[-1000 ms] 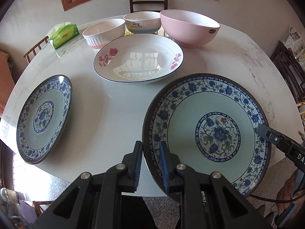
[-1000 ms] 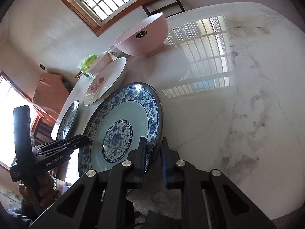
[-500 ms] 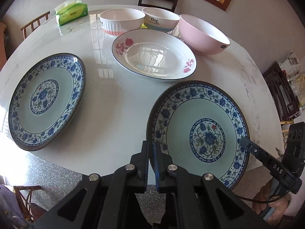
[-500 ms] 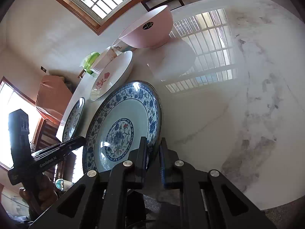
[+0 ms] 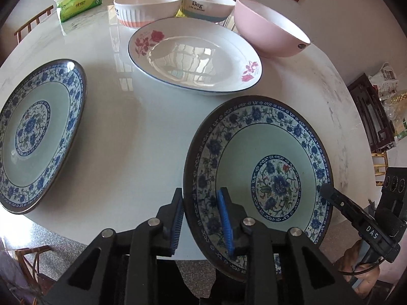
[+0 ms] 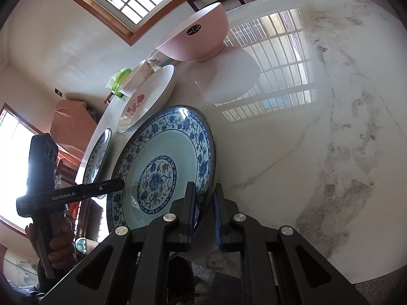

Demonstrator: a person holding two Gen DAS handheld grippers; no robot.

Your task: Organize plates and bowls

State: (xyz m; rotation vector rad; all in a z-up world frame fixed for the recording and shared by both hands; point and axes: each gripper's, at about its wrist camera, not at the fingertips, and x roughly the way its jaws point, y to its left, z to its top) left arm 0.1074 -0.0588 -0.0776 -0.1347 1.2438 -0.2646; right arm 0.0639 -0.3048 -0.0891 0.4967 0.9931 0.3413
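Here the right gripper [image 6: 203, 213] is clamped on the near rim of a blue-and-white floral plate [image 5: 264, 175], which sits tilted at the near edge of the round white marble table [image 5: 132, 137], its near side jutting past the edge. The left gripper [image 5: 201, 218] straddles the same plate's left rim, one blue pad outside the dark edge and one over the patterned border; its jaws have just been opening, and the pads do not press on the rim. A matching blue-and-white plate [image 5: 35, 137] lies well apart at the table's left. Behind them rests a white rose-patterned dish [image 5: 195, 58], and beyond it a row of bowls: a ribbed white bowl [image 5: 145, 7], a bowl lettered "Dog" [image 5: 206, 6], and a pink bowl [image 5: 269, 33]. A green tissue pack [image 5: 78, 3] lies at the far left.
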